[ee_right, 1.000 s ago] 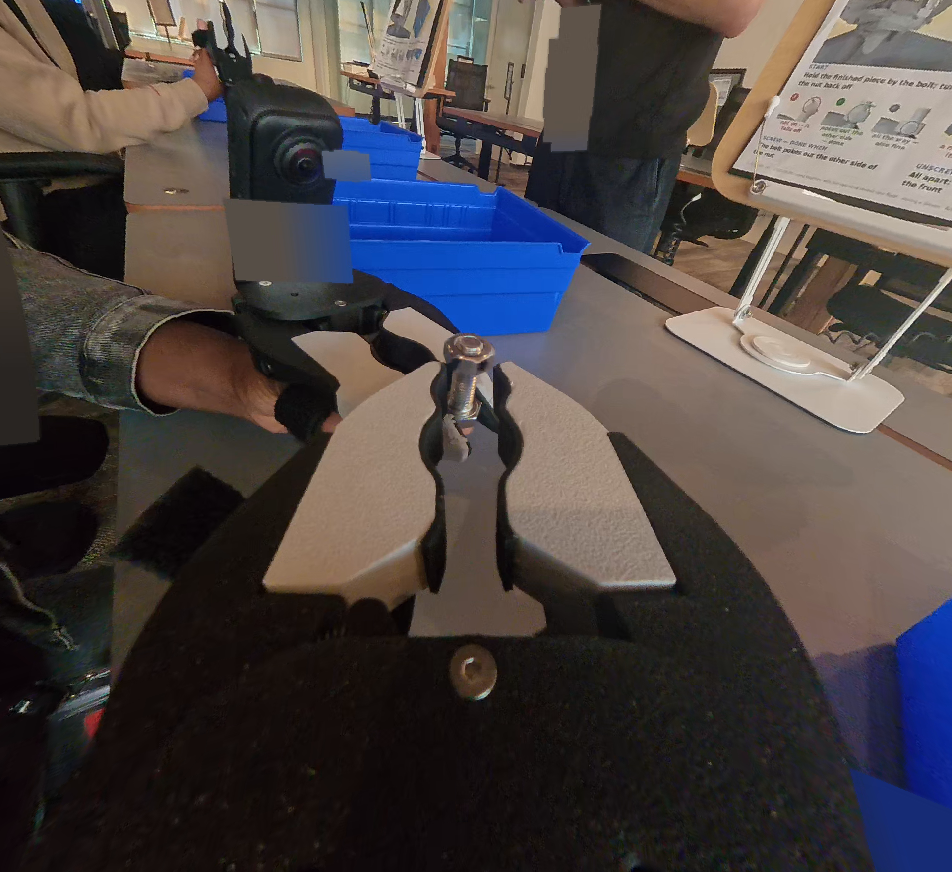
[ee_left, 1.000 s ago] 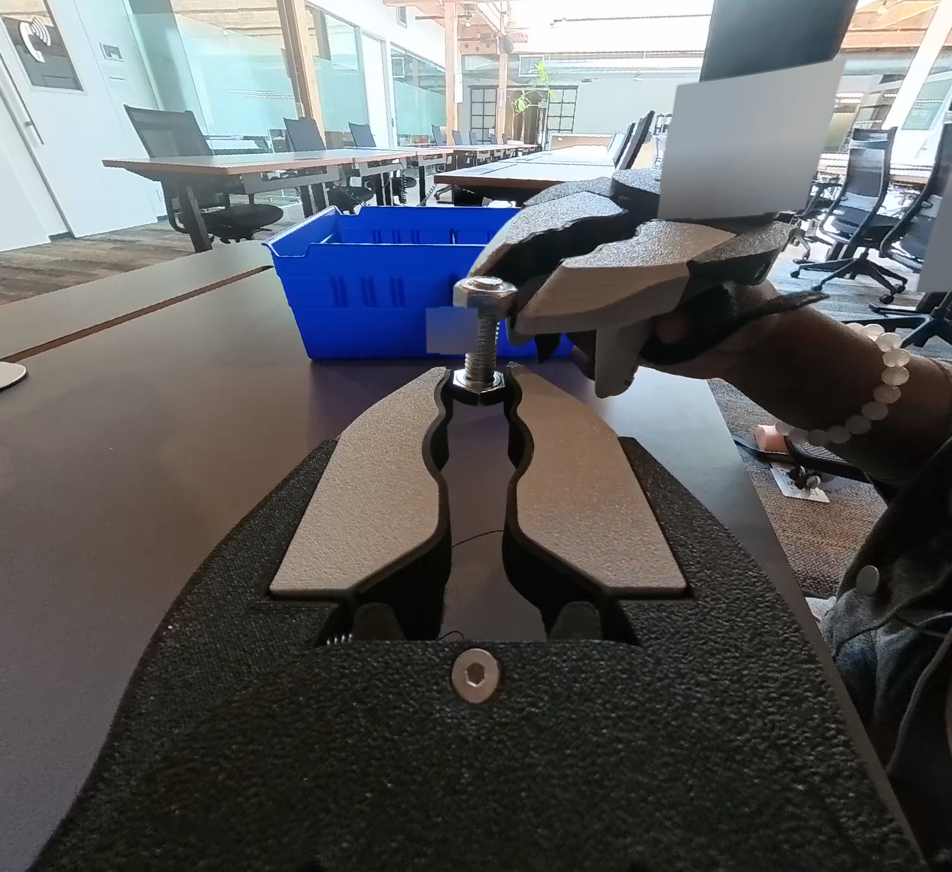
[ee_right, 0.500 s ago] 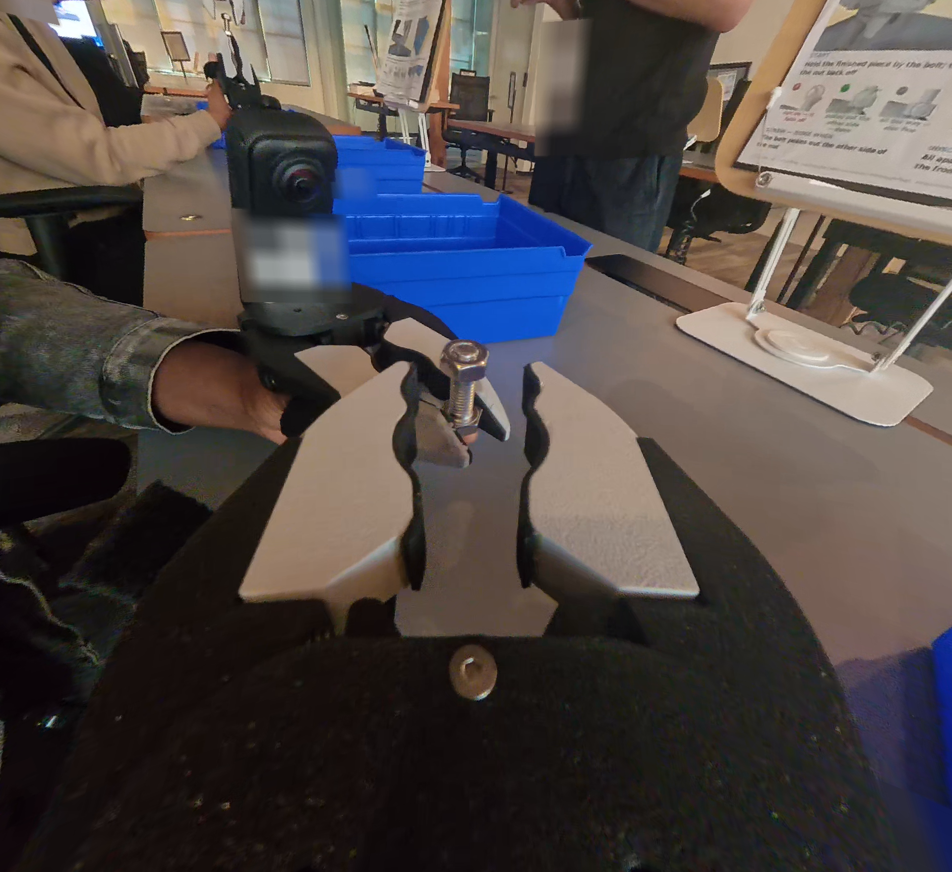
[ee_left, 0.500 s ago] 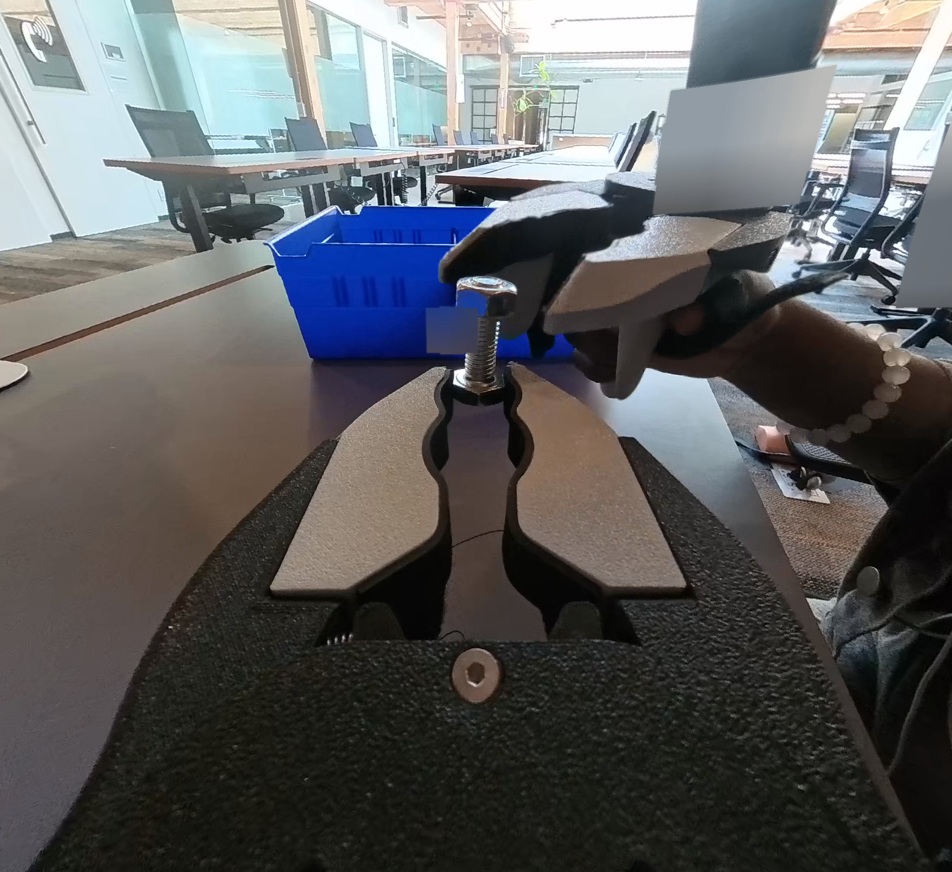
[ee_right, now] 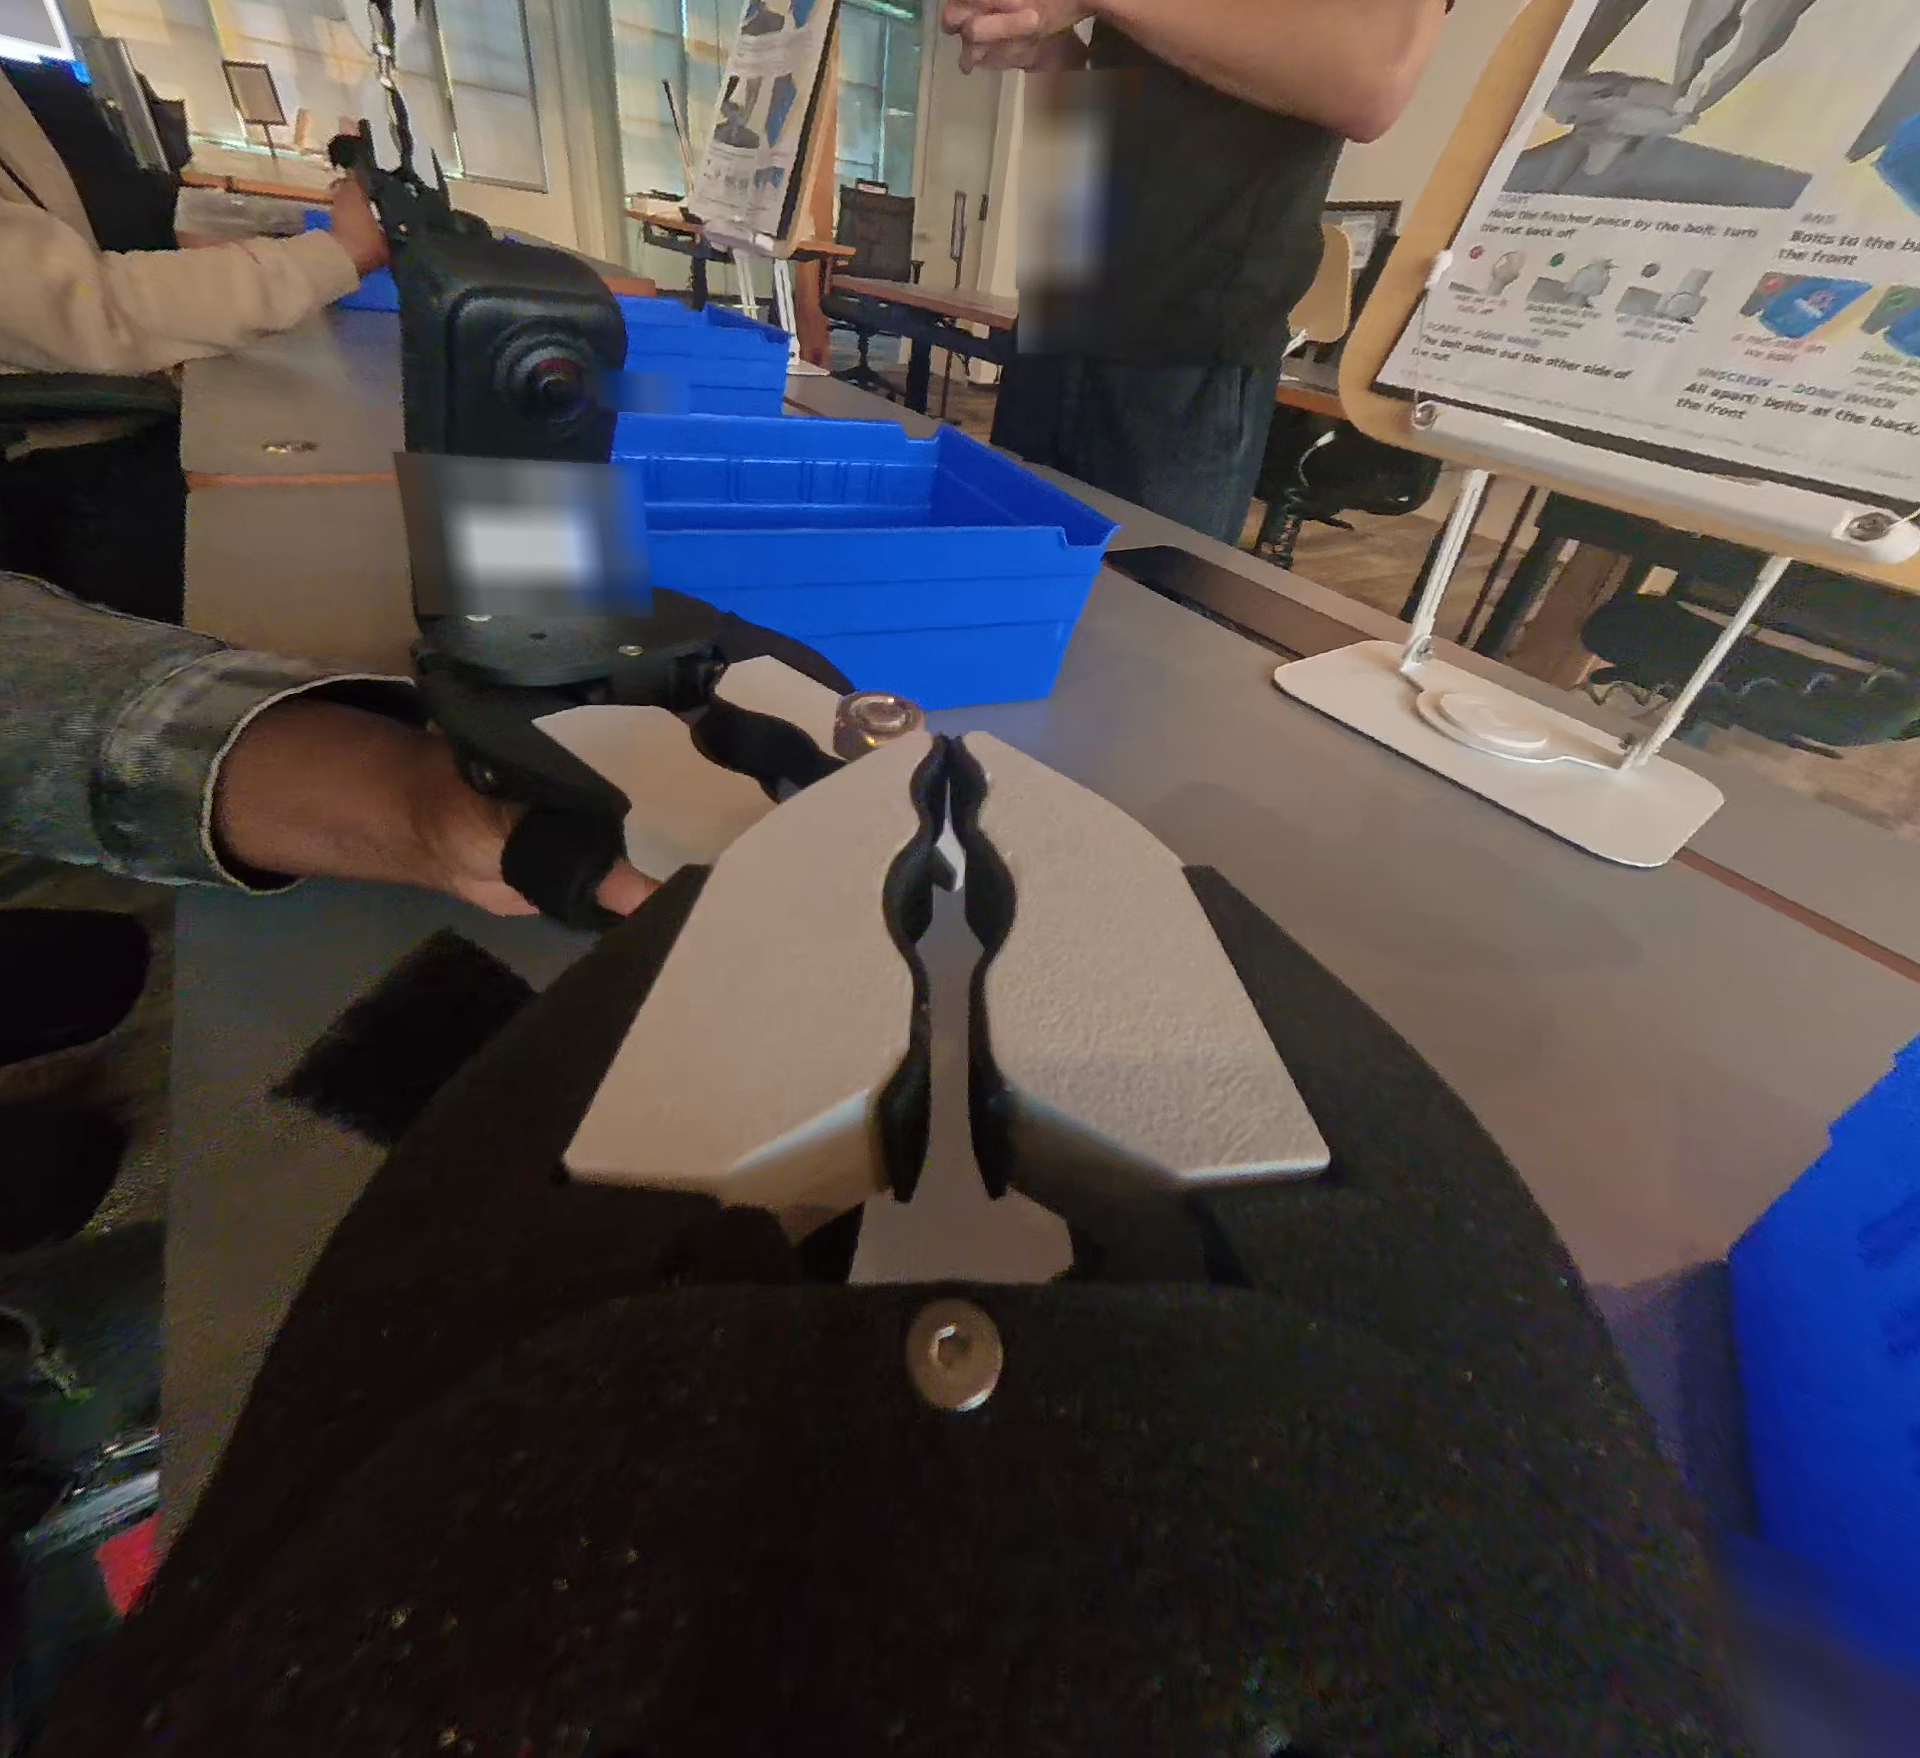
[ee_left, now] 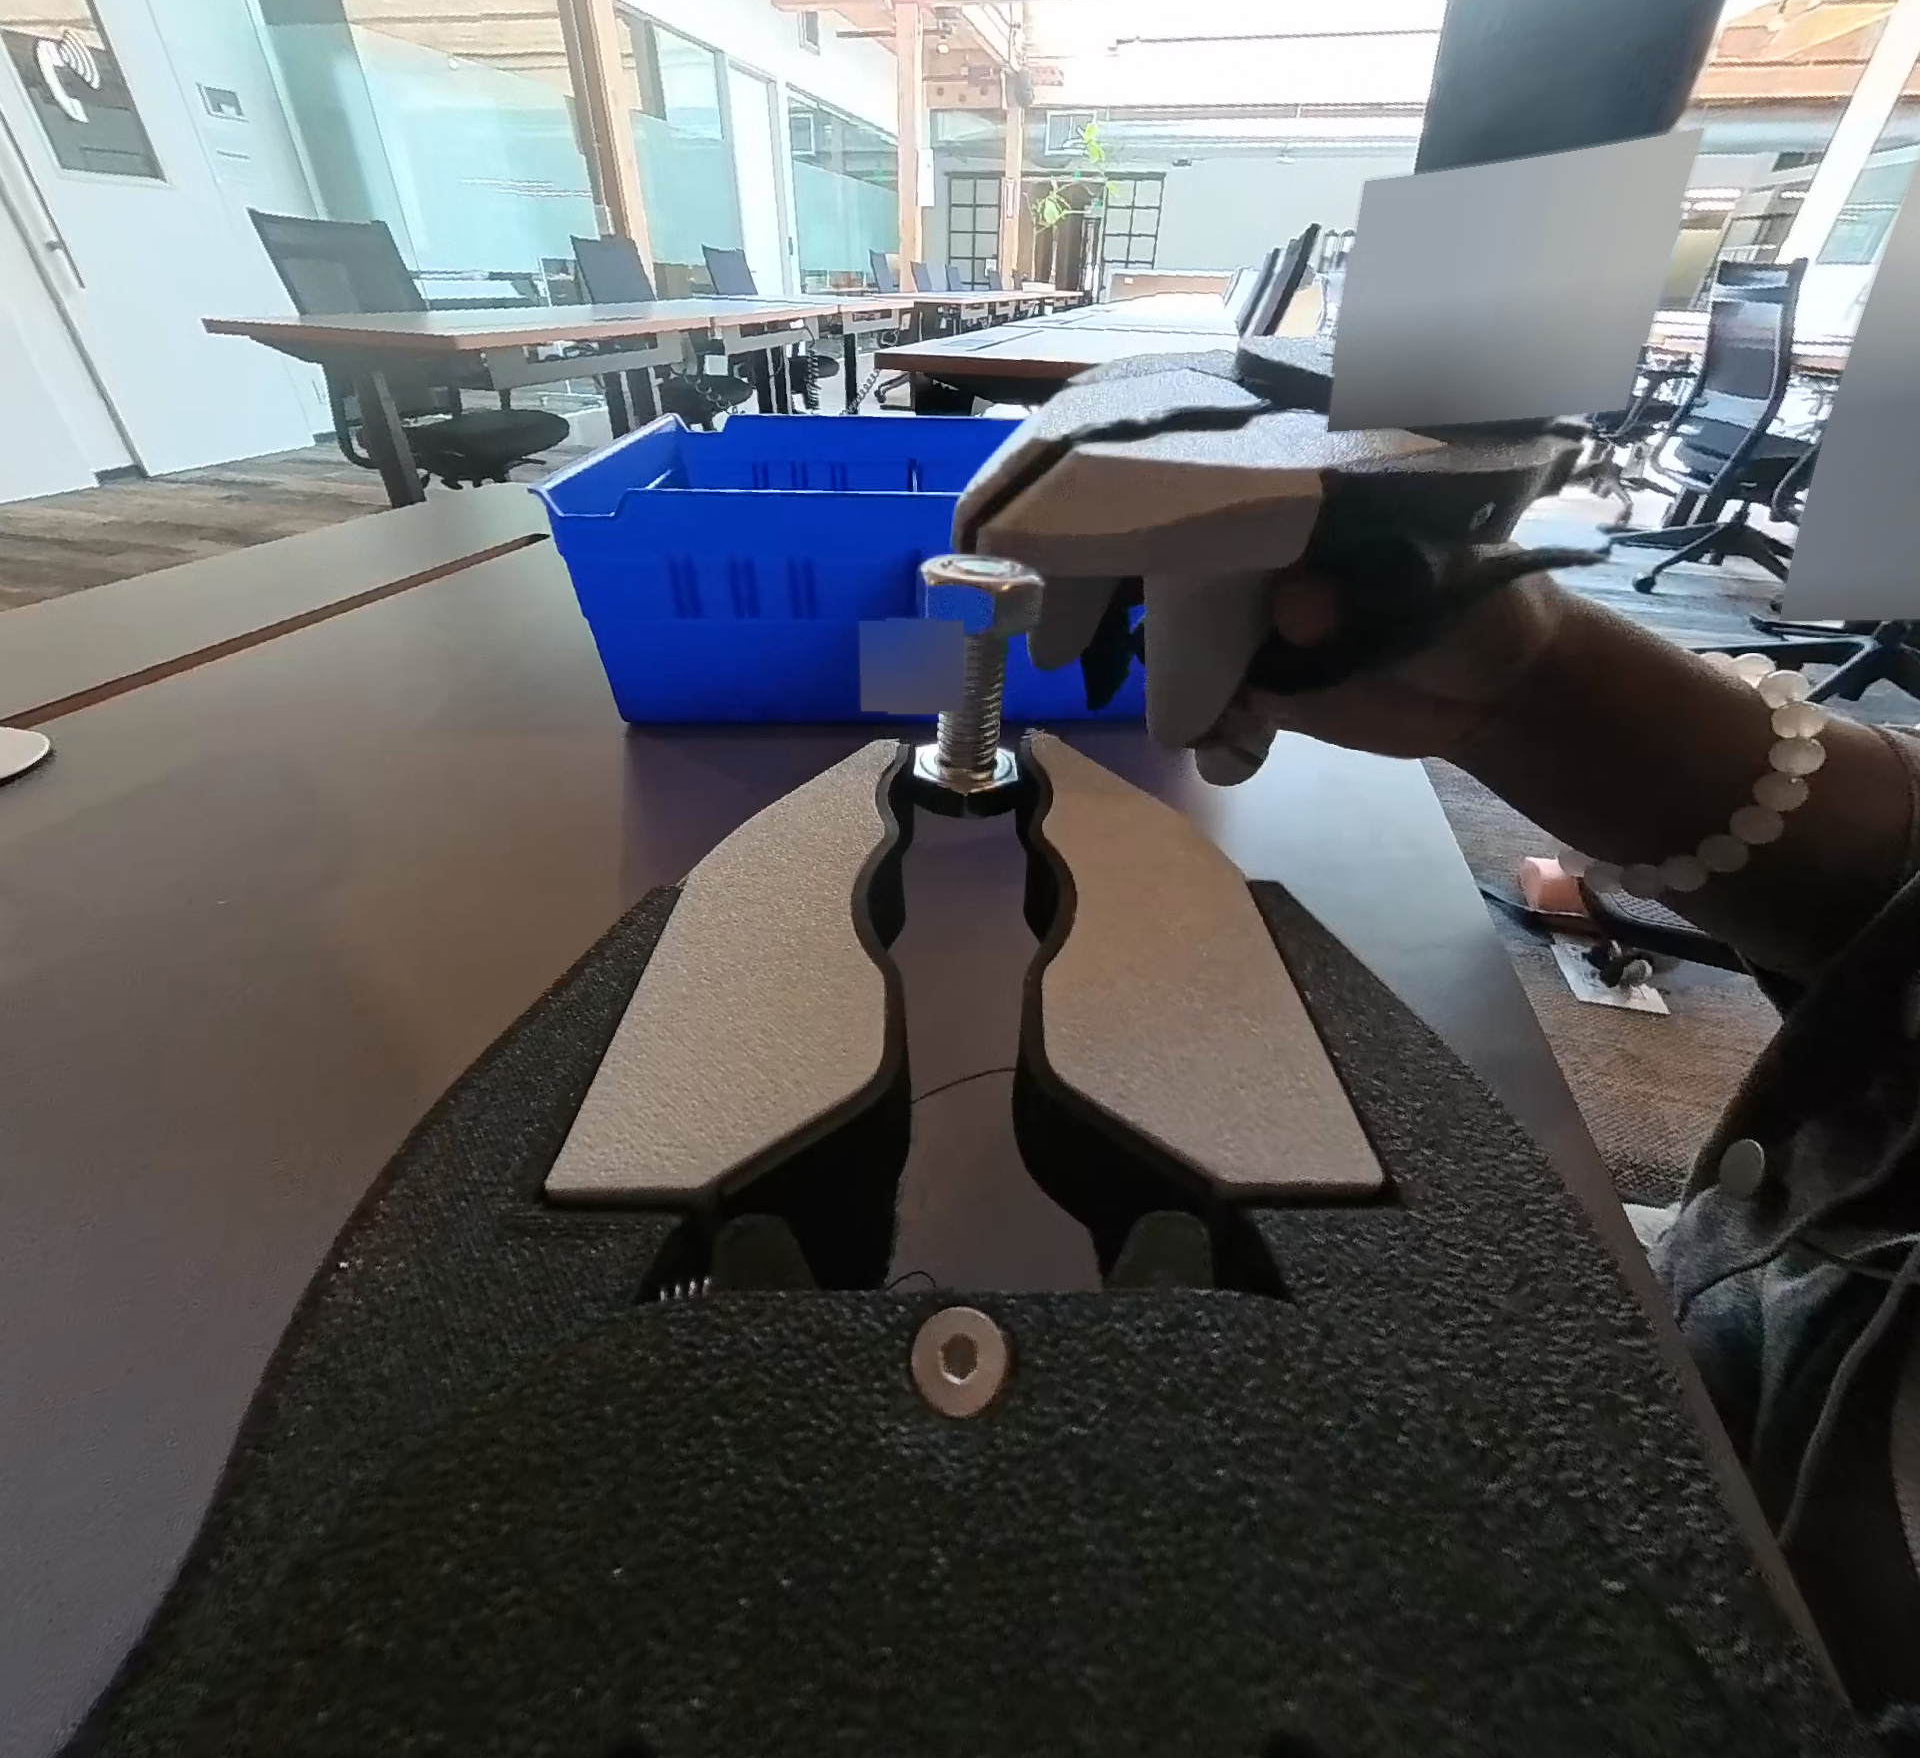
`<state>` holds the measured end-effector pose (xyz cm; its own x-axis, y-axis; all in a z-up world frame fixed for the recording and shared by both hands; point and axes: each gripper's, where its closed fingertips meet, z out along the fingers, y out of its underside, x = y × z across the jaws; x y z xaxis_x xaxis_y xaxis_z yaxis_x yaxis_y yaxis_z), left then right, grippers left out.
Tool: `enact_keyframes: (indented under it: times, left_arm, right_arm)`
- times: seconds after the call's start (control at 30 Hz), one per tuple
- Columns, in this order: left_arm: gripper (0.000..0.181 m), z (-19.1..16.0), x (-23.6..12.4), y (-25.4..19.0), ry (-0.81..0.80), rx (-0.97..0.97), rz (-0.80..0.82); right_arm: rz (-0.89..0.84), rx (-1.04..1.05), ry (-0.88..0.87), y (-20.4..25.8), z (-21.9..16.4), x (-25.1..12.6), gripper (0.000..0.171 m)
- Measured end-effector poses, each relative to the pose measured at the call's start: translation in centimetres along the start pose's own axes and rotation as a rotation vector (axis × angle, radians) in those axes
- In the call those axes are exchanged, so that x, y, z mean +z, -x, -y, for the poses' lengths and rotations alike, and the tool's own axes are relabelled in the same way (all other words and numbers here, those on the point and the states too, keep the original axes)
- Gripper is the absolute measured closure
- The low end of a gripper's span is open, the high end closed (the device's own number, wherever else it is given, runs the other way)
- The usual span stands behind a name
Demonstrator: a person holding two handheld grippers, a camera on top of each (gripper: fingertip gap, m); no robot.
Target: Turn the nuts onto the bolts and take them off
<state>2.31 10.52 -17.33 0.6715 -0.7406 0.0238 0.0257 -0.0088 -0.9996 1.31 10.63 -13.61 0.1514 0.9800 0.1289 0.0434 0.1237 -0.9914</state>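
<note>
The left gripper pinches the hex nut between its fingertips, with the bolt standing upright out of it, head on top, above the dark table. The right gripper has its jaws closed on nothing, tips just beside the bolt head and level with its top. Both parts look like small plated steel: stiff, light, hard and likely slick, so a grip on round thread would probably slip. The flats of the head are the best hold for turning, and the scalloped notches in the fingers seem suited to seating them; the nut's flats are already taken that way. A skewed pull could cock the thread or tip the bolt out of line. There is open table to the left and in front, with the blue bin close behind the bolt and a white stand base off to the right, well apart. The table's right edge lies near the right hand, so a dropped part could roll off.
</note>
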Motion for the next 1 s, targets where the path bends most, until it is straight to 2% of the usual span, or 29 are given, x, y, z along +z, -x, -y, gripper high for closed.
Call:
enact_keyframes:
  times: [0.07, 0.17, 0.3, 0.63, 0.67, 0.83, 0.87, 0.93, 1.0]
  left_arm:
    - [0.163, 0.1, 0.0, 0.0, -0.004, -0.005, 0.001]
    - [0.163, 0.1, 0.0, 0.0, -0.005, -0.008, 0.002]
    - [0.163, 0.0, 0.0, 0.0, -0.002, -0.003, 0.001]
    - [0.163, 0.1, -0.1, 0.0, -0.009, -0.012, 0.003]
    - [0.163, 0.1, -0.1, 0.0, -0.008, -0.011, 0.002]
    - [0.163, 0.1, 0.0, 0.0, -0.005, -0.007, 0.003]
    - [0.163, 0.1, 0.1, 0.1, -0.006, -0.009, 0.002]
    - [0.163, 0.0, 0.0, 0.0, -0.005, -0.006, 0.003]
    - [0.163, 0.1, 0.0, 0.0, -0.003, -0.004, 0.003]
  right_arm:
    - [0.025, 0.014, 0.001, 0.3, 0.0, 0.0, 0.169]
    - [0.042, 0.025, 0.003, 0.5, 0.0, 0.3, 0.146]
    - [0.074, 0.029, 0.022, 1.1, -0.2, 0.7, 0.14]
    - [0.048, -0.007, 0.033, 0.8, -0.4, 0.4, 0.159]
    - [0.034, -0.006, 0.032, 0.6, -0.4, 0.2, 0.171]
    - [0.02, 0.006, 0.006, 0.2, 0.0, -0.2, 0.171]
    - [0.029, 0.011, 0.003, 0.4, 0.0, -0.2, 0.168]
    - [0.035, 0.023, 0.001, 0.5, 0.0, 0.0, 0.147]
    - [0.051, 0.038, 0.008, 0.8, 0.0, 0.2, 0.134]
